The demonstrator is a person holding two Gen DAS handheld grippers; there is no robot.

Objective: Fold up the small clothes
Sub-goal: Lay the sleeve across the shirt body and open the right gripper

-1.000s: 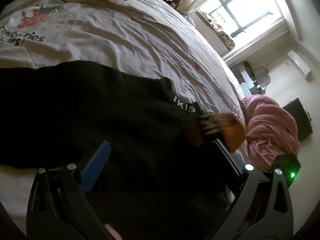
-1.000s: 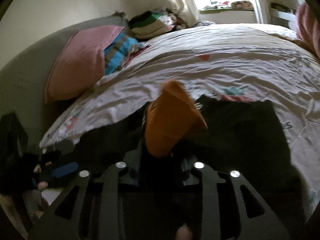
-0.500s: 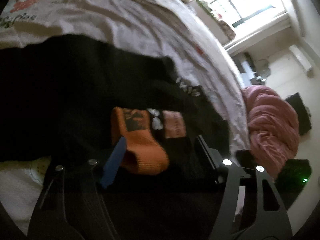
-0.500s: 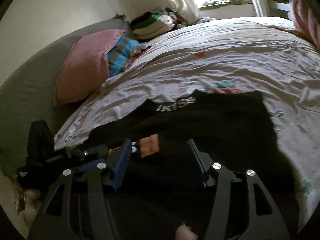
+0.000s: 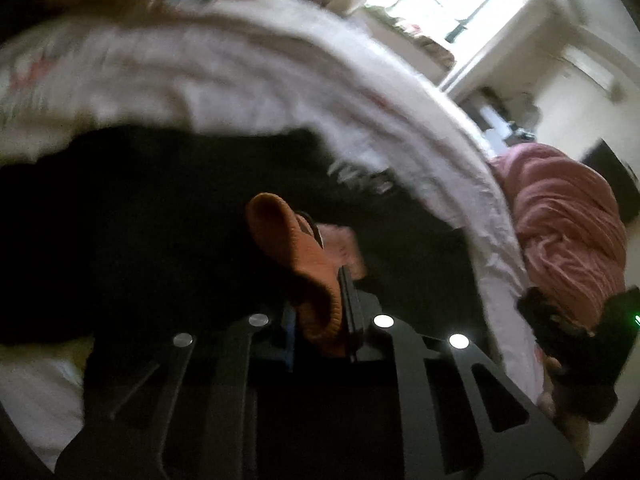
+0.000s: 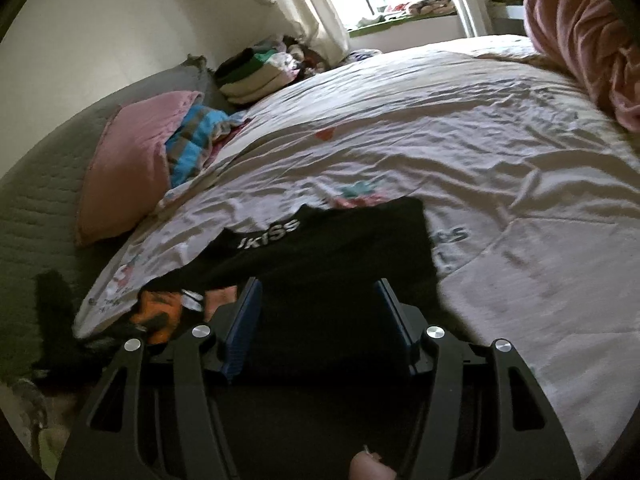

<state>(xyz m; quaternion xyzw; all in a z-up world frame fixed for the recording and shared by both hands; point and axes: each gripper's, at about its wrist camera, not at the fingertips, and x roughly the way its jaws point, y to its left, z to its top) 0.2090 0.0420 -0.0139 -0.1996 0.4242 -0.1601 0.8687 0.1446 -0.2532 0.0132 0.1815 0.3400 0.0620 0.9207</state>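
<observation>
A black garment [image 6: 332,256] with white lettering lies spread on the bed. An orange sock-like cuff [image 5: 308,272] with a pink patch rests on it at the near edge. My left gripper [image 5: 320,320] is shut on the orange cuff and holds it over the black cloth; the view is blurred. My right gripper [image 6: 316,316] is open and empty above the black garment [image 5: 160,232]. In the right wrist view the orange cuff [image 6: 160,308] shows at the lower left.
The bed has a pale printed cover [image 6: 460,128]. A pink pillow [image 6: 128,164], striped blue cloth and a stack of folded clothes [image 6: 252,76] lie toward the headboard. A pink blanket heap [image 5: 568,216] lies past the bed's edge, by the window.
My right gripper let go of the orange cuff and opened. My left gripper moved onto the cuff and shut on it. Both views have swung.
</observation>
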